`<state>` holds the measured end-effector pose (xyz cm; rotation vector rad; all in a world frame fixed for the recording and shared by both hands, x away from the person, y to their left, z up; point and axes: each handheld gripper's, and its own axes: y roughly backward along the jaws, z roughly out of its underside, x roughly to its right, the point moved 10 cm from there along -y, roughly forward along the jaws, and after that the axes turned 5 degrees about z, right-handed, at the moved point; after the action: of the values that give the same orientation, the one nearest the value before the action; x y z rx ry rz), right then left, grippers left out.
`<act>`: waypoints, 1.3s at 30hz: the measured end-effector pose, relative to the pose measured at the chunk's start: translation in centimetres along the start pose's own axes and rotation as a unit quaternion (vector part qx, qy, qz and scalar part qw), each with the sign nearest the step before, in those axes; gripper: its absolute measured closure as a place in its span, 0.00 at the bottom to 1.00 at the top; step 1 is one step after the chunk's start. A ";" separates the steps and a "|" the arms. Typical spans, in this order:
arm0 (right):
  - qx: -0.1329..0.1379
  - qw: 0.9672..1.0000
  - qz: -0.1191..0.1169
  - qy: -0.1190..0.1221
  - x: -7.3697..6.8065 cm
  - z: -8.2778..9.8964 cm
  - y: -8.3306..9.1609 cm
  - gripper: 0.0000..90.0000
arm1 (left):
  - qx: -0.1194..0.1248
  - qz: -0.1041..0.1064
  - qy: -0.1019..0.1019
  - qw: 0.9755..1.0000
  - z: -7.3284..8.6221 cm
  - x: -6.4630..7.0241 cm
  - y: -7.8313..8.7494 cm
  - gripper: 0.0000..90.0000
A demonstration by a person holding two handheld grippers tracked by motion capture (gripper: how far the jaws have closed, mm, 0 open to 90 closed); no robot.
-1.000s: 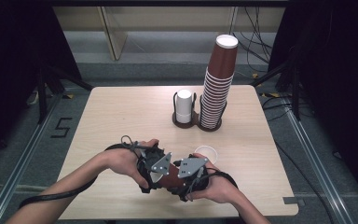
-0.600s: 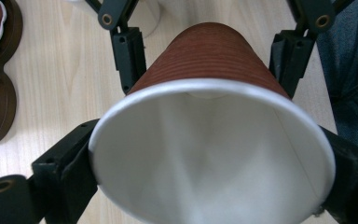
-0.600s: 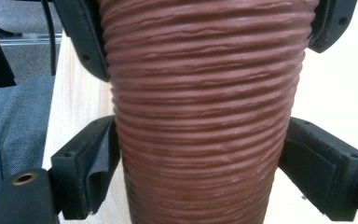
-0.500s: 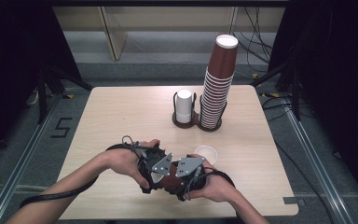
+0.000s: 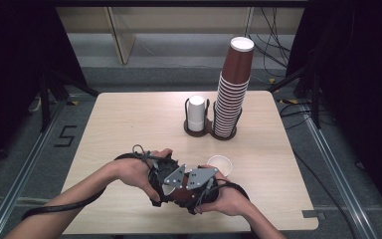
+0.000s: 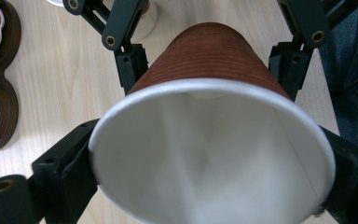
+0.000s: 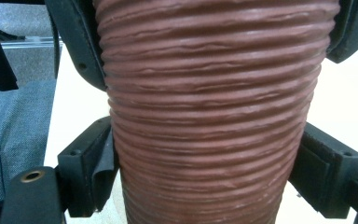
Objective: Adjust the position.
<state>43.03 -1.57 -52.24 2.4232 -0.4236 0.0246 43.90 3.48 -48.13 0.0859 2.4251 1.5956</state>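
Note:
A brown ribbed paper cup (image 5: 180,193) is held on its side between both grippers, just above the table's near edge. My left gripper (image 6: 214,158) is shut on the cup (image 6: 205,60) near its white rim, whose open mouth faces this camera. My right gripper (image 7: 209,165) has just been closing its jaws and now presses both pads on the cup's ribbed wall (image 7: 209,93) nearer the base. In the high view the left gripper (image 5: 165,185) and right gripper (image 5: 195,191) meet tip to tip.
A single white cup (image 5: 219,164) stands upright just beyond the right hand. Farther back, a dark twin holder (image 5: 199,130) carries a short white cup stack (image 5: 196,112) and a tall stack of brown cups (image 5: 233,94). The table edge (image 5: 129,230) lies under the forearms.

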 end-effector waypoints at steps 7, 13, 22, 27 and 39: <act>0.001 1.000 0.000 -0.002 0.0 -0.1 -0.1 0.20 | 0.000 -0.002 0.000 1.000 -0.2 0.1 0.1 0.09; 0.006 1.000 0.003 -0.001 0.0 -0.1 -0.1 0.21 | 0.000 -0.001 -0.001 1.000 -0.3 0.1 0.2 0.09; 0.025 0.999 0.013 0.022 0.3 -0.2 0.0 0.21 | 0.030 -0.002 -0.010 1.000 -0.6 0.1 0.3 0.06; 0.031 0.999 0.018 0.026 0.3 -0.1 0.2 0.21 | 0.051 -0.006 -0.005 0.999 -0.6 0.3 0.4 0.01; 0.039 0.999 0.026 0.002 0.3 0.7 1.0 0.21 | 0.082 -0.030 0.015 0.996 0.1 0.3 1.4 0.00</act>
<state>42.92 -2.78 -52.16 2.4872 -0.4931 0.0701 43.56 4.21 -46.99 0.0182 2.5526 1.3802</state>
